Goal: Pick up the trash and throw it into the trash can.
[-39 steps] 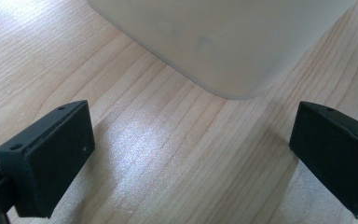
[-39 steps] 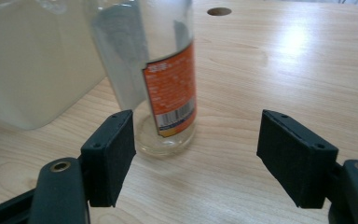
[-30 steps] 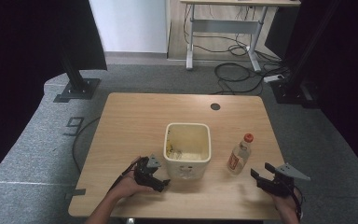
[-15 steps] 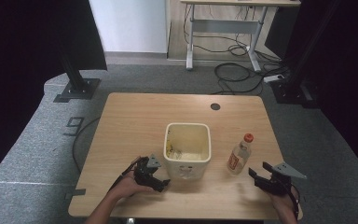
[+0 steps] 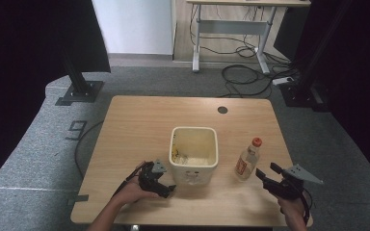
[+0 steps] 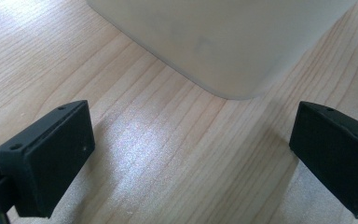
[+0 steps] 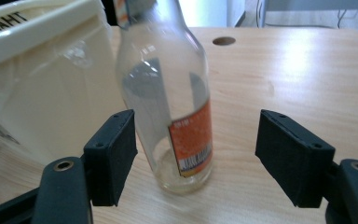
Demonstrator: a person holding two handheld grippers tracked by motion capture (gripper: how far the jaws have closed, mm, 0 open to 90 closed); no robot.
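Bottle (image 7: 168,116) is standing upright on the table (image 5: 139,120), just beside the cream bin (image 5: 194,153) on its right, empty glass with an orange label and cap; the right hand-held gripper (image 7: 196,154) is facing it with jaws spread wide and gripping nothing, the bottle sitting off-centre toward the left jaw; that jaw is likely to be striking the glass first on closing, tipping the tall narrow bottle into the bin wall; the left hand-held gripper (image 6: 191,154) is lying wide and empty at the bin's near corner, risking a nudge.
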